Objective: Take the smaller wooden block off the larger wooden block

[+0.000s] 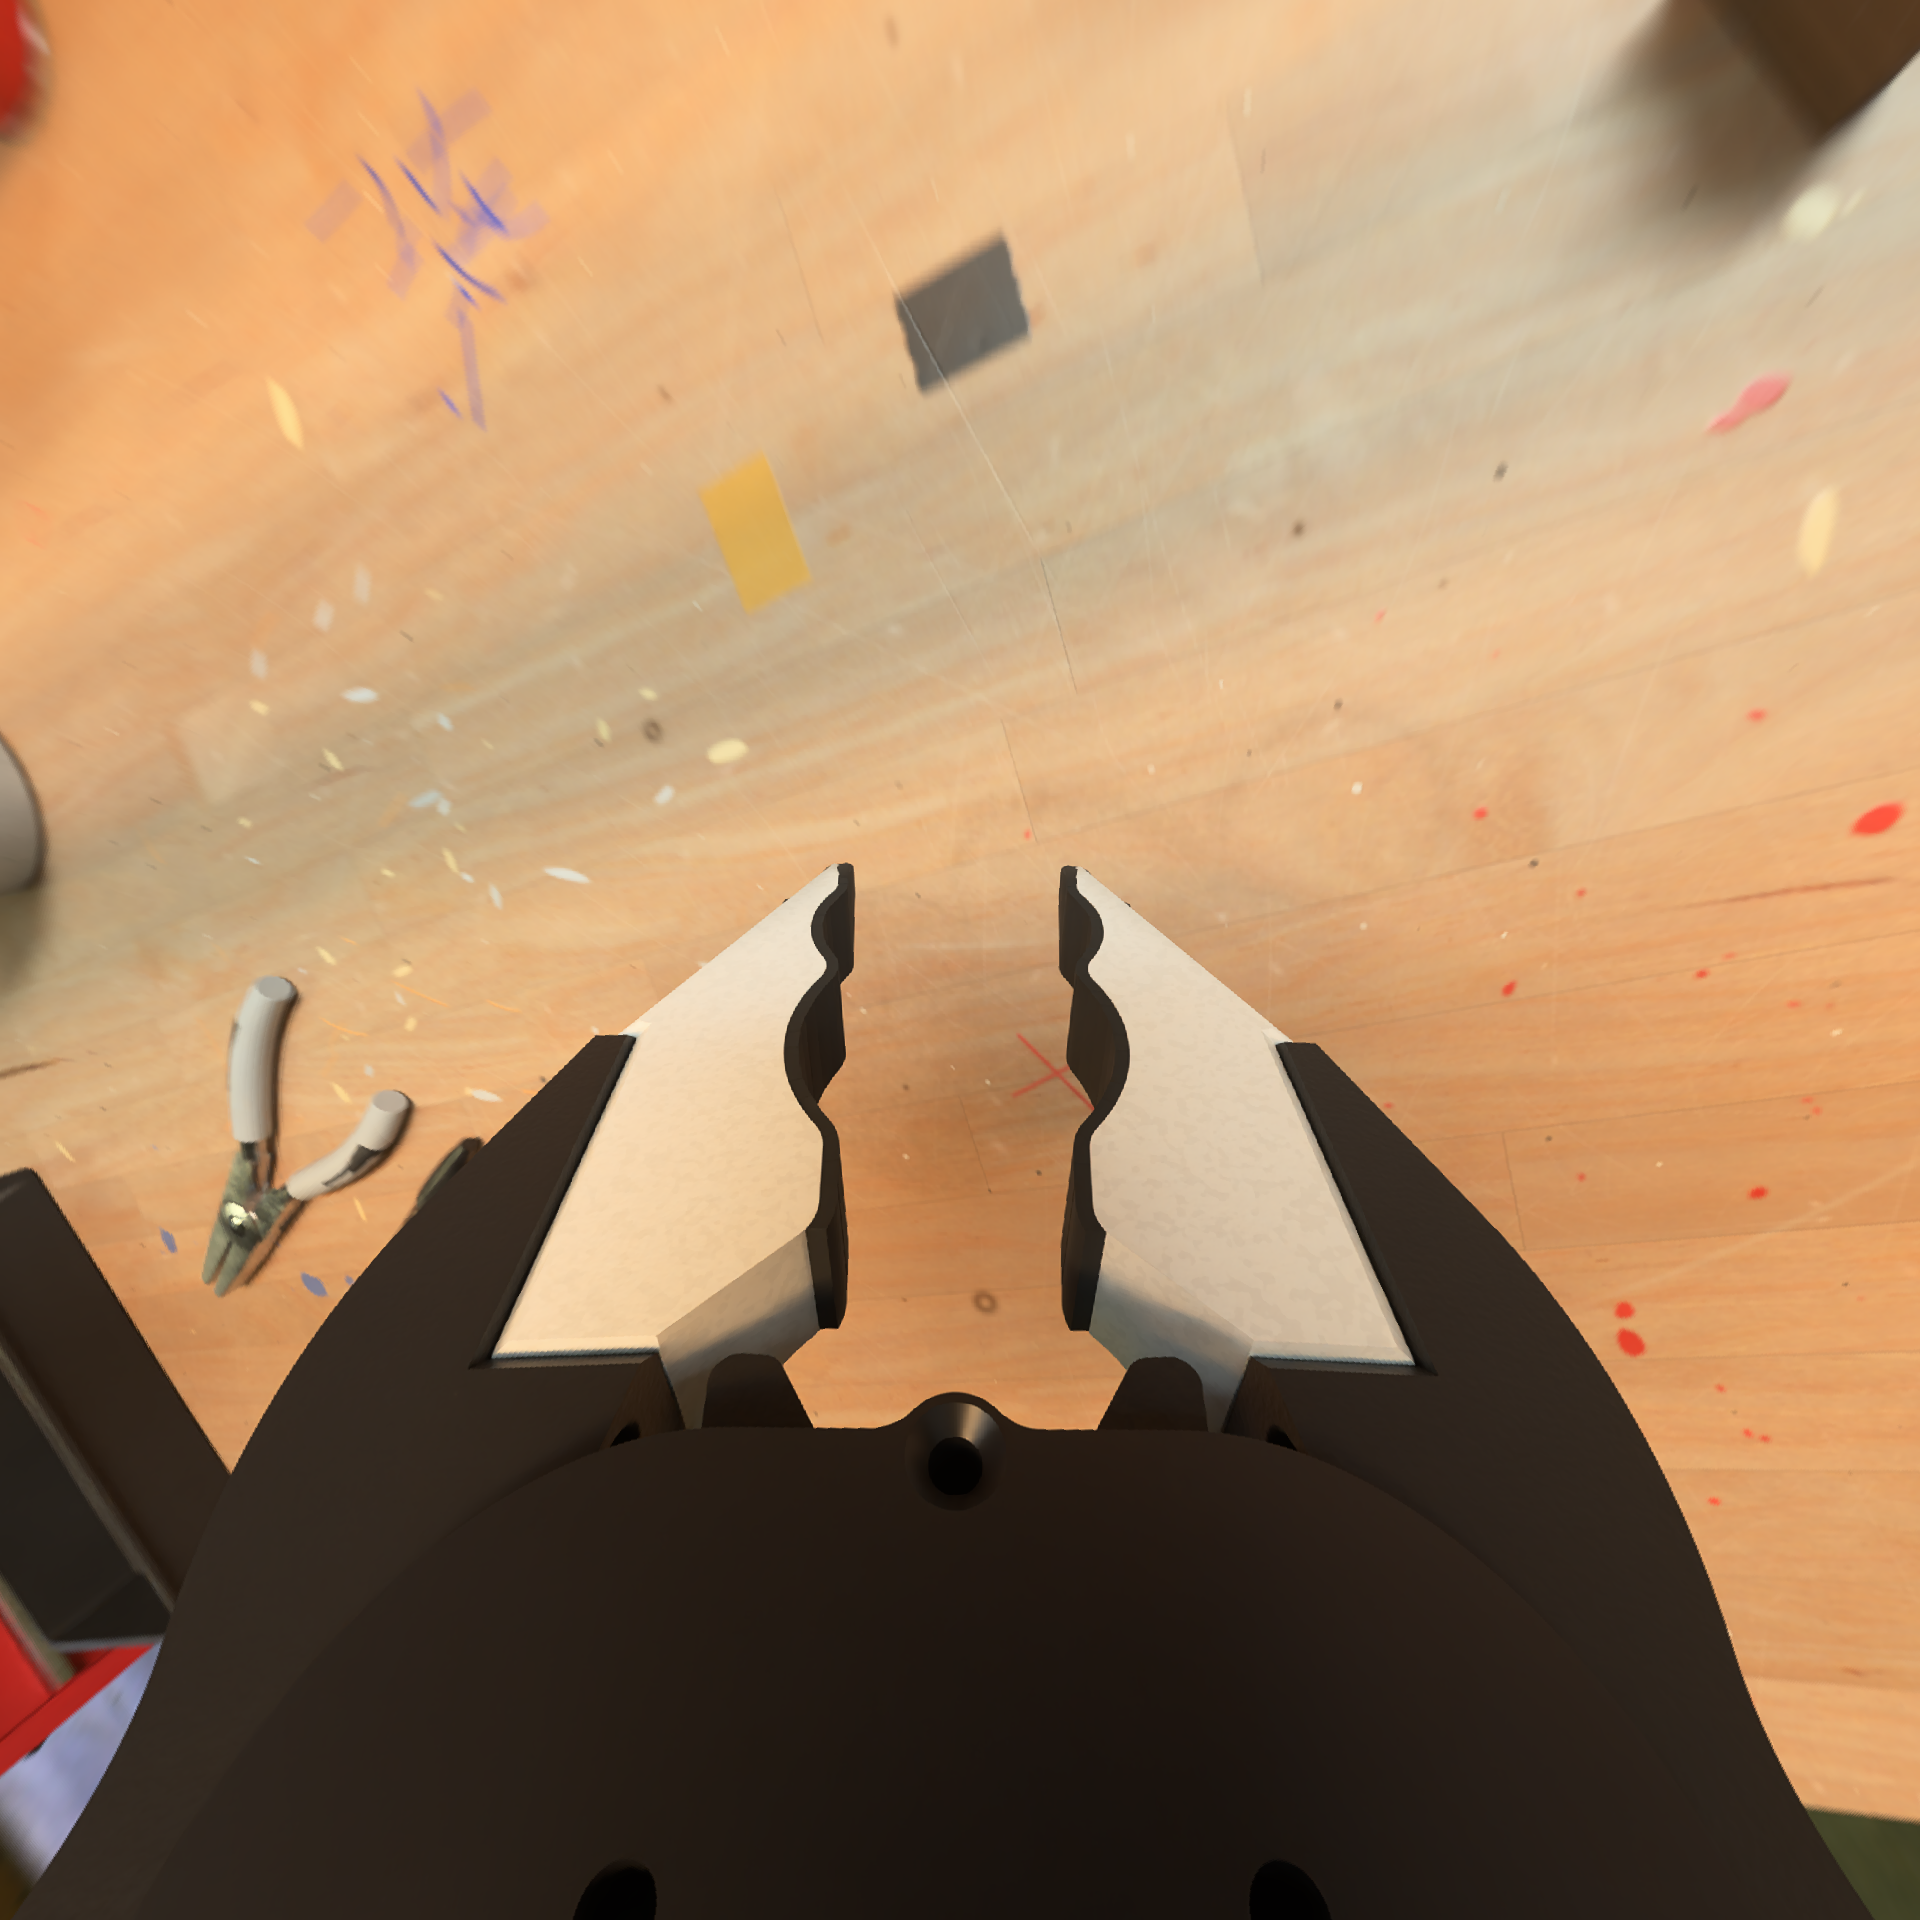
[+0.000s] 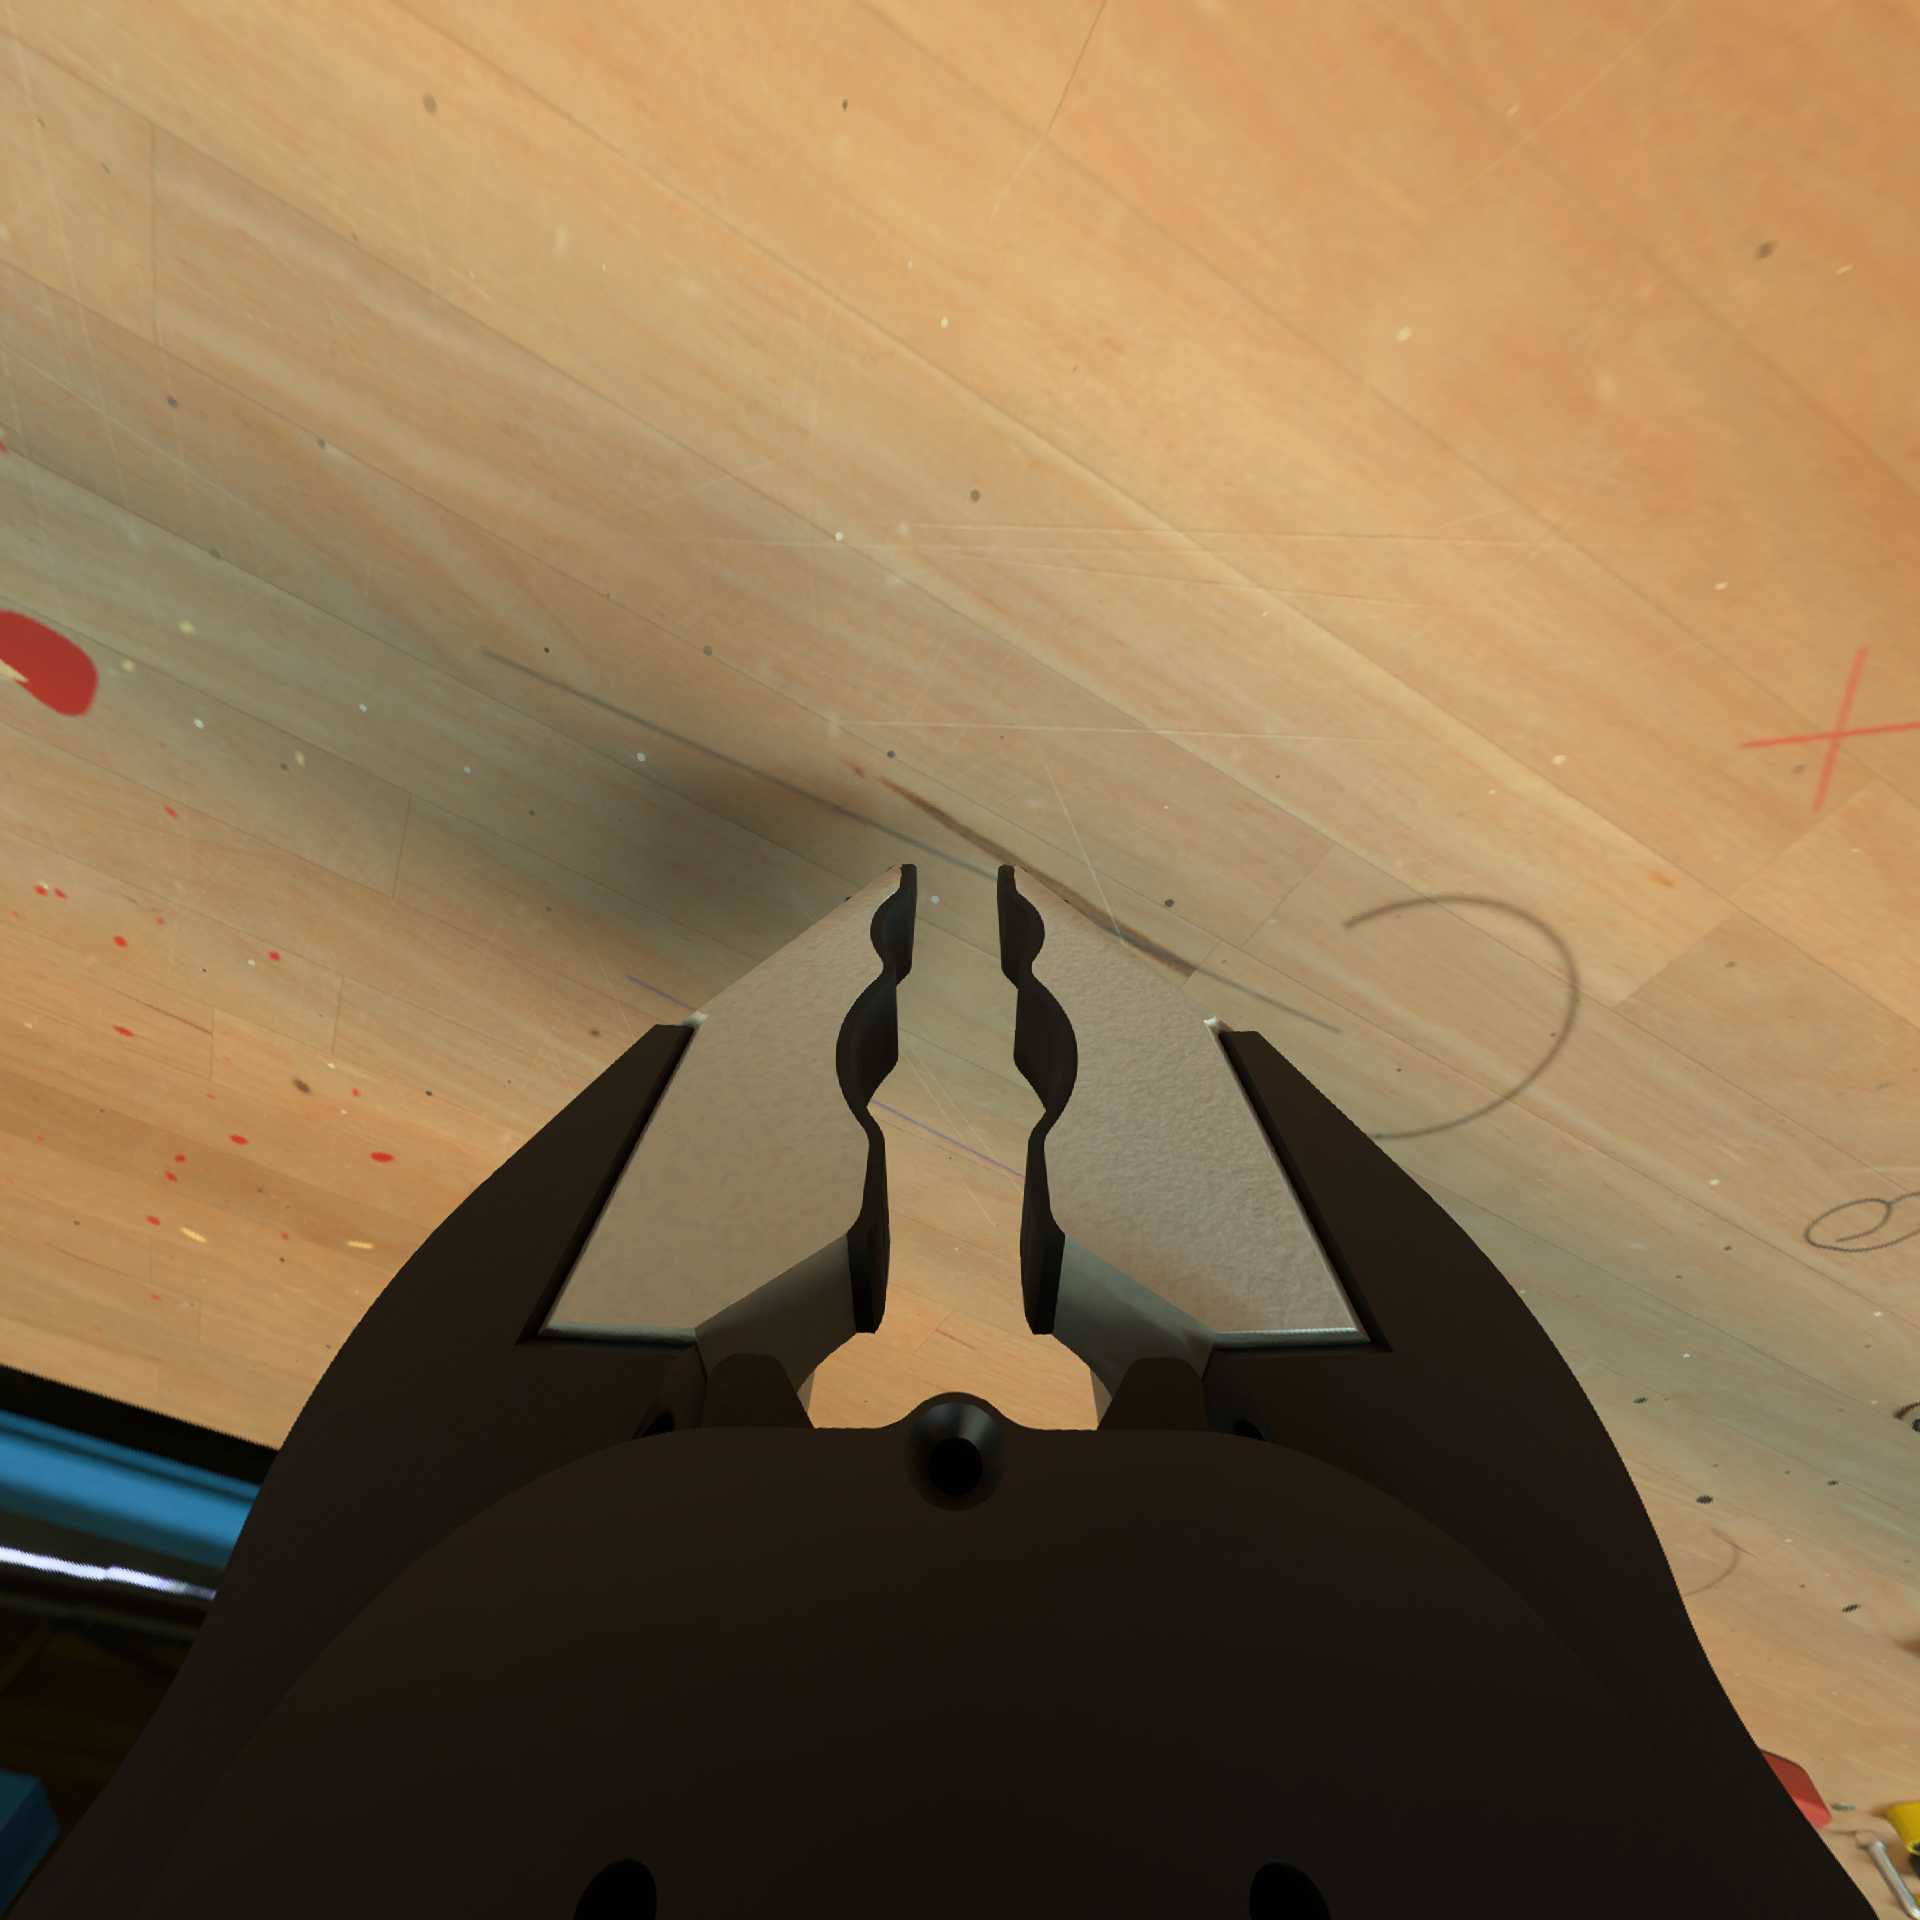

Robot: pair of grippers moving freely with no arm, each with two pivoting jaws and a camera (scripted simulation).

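Neither wooden block shows clearly in either view. A blurred brown shape [image 1: 1808, 62] sits at the top right corner of the left wrist view; I cannot tell what it is. My left gripper [image 1: 956, 878] is open and empty, with a wide gap between its fingers, held above the wooden table [image 1: 1351, 727]. My right gripper [image 2: 956, 878] is open with a narrow gap and holds nothing. Its tips are close to the table surface [image 2: 1039, 416], and they cast a dark shadow on the table just to their left.
White-handled pliers [image 1: 281, 1132] lie to the left of my left gripper. A white cylinder [image 1: 16, 810], a black box [image 1: 62, 1455] and a red box [image 1: 42, 1704] stand at the left edge. In the right wrist view, a blue object [image 2: 104, 1475] lies low left and small red [image 2: 1797, 1787] and yellow [image 2: 1907, 1829] items low right.
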